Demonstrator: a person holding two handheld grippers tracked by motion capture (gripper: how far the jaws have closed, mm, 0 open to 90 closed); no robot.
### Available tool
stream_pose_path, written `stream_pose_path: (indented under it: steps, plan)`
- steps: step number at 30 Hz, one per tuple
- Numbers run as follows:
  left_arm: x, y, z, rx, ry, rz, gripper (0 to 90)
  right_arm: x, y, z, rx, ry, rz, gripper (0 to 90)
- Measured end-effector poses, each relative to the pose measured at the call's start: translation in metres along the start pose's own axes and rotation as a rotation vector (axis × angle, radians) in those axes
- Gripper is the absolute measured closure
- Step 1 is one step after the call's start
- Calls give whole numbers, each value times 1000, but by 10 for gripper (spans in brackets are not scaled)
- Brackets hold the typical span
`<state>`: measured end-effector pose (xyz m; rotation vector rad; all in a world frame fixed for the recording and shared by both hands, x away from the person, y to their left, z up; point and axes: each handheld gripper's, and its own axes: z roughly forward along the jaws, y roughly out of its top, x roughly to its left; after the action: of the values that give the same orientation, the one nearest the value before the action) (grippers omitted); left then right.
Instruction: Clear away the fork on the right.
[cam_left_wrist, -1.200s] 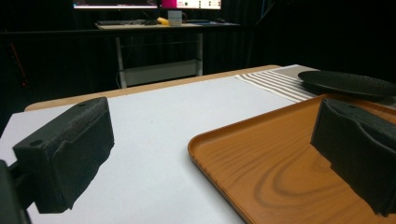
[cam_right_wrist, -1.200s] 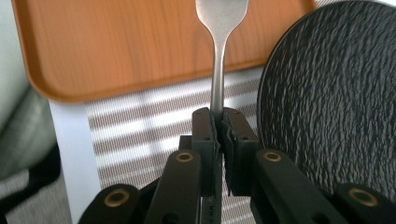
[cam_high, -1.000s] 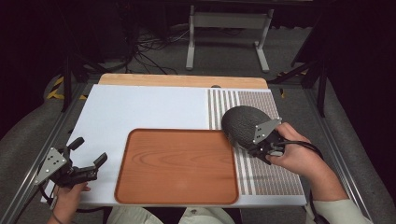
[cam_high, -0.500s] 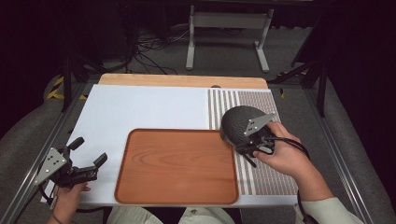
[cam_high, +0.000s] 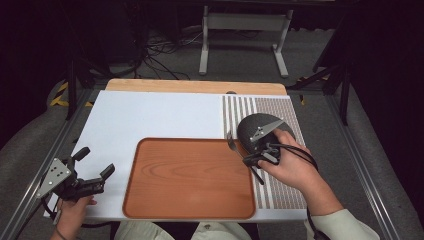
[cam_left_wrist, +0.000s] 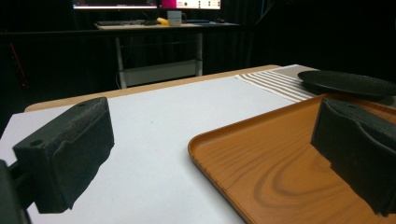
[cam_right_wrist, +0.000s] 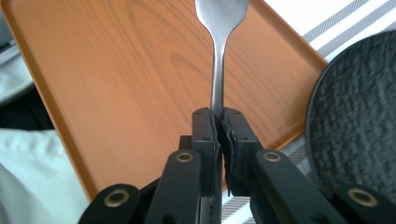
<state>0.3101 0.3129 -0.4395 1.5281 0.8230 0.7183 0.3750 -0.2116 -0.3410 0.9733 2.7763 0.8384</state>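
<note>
A wooden tray lies at the table's front middle. My right gripper is shut on the handle of a metal fork, whose head reaches over the tray's right rim. In the right gripper view the jaws pinch the fork's neck above the tray. A dark round plate sits just behind that hand, partly covered by it. My left gripper rests open at the table's front left, off the tray. Its jaws stand wide apart with nothing between them.
A striped placemat lies under the plate at the right. The white board stretches bare behind the tray, and a wooden strip edges the table's back. The plate sits beyond the tray's far rim.
My right gripper has carried the fork leftward and a bit toward me, from over the plate to the tray's right rim. The left gripper has stayed put.
</note>
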Motion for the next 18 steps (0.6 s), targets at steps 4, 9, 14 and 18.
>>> stream_pose_path:
  steps: [4, 9, 14, 18]
  plan:
    - [0, 0, 1, -1, -1, 2, 0, 5, 4, 5, 22, -2, 49, 842]
    - [0, 0, 0, -1, 0, 0, 0, 11, 10, 12, 54, -14, 64, 842]
    - [0, 0, 0, 0, -1, 0, 0, 15, 15, 20, 92, -11, 99, 842]
    - [0, 0, 0, 1, -3, 0, 0, 18, 18, 24, 116, -17, 129, 842]
